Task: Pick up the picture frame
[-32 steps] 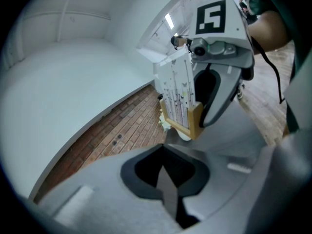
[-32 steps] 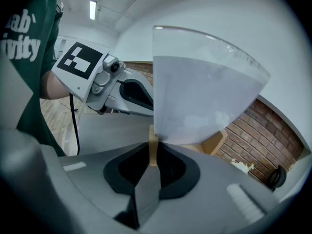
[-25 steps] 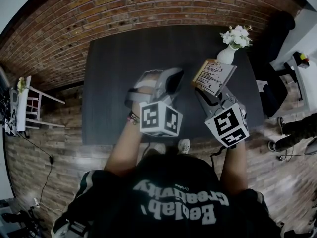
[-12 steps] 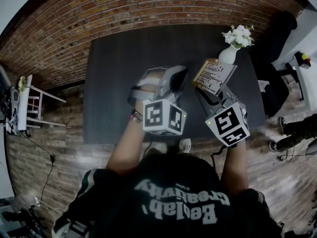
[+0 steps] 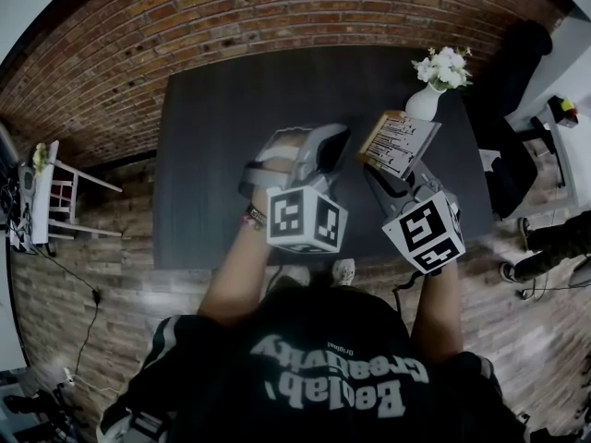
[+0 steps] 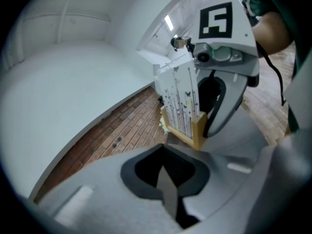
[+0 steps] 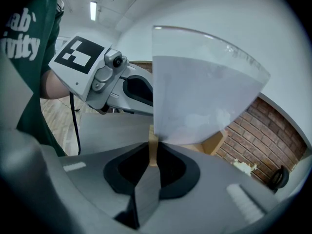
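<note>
Slightly shifted toward its partner since the earliest frame, the left gripper [image 5: 319, 150] hovers over the dark worktop [image 5: 222, 127] with its fingers [image 6: 168, 196] pressed together on nothing. Fingers of the right gripper [image 5: 383, 175] pinch the wooden edge of the picture frame [image 5: 399, 143], held tilted above the worktop near a white vase of flowers [image 5: 427, 100].

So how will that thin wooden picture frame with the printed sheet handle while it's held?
Probably stiff: the thin wooden picture frame looks flat and unbent though the right gripper pinches only one edge. Likely light, since it is held up from that edge alone. Its smooth face may be fragile, and the frame could pivot in so narrow a grip.
</note>
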Tool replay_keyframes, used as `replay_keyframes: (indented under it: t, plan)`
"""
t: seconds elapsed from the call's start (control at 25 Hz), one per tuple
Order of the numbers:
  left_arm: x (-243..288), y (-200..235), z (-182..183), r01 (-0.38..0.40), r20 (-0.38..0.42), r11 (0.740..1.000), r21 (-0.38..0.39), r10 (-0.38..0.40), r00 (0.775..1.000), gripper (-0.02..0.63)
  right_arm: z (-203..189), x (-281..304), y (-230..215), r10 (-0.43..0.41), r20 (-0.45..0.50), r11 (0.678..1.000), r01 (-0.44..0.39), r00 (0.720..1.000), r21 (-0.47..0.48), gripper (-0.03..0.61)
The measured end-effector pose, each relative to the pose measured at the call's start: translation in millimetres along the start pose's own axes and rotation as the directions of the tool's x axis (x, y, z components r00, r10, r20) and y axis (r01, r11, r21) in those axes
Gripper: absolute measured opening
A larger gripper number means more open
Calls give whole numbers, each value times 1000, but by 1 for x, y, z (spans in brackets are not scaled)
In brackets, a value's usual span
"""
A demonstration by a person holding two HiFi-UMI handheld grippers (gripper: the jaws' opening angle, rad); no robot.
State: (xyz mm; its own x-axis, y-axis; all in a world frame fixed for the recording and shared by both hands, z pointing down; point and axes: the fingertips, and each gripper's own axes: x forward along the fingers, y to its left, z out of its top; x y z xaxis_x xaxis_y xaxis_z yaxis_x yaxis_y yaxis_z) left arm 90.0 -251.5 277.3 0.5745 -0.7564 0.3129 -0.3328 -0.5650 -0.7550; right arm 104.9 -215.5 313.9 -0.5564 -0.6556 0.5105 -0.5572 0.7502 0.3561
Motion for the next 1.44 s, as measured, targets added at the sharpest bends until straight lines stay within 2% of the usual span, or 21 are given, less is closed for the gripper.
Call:
replay_keyframes:
  t: [0.8, 1.44]
  plan:
    - [5, -2, -1, -3, 1, 1000, 7, 3, 1000, 2, -7, 3, -7, 2, -17, 1000, -2, 1000, -25, 52]
    - [26, 4, 16, -11, 12, 1000, 20, 11, 1000, 2, -21, 3, -27, 19, -14, 998, -20, 1000, -54, 52]
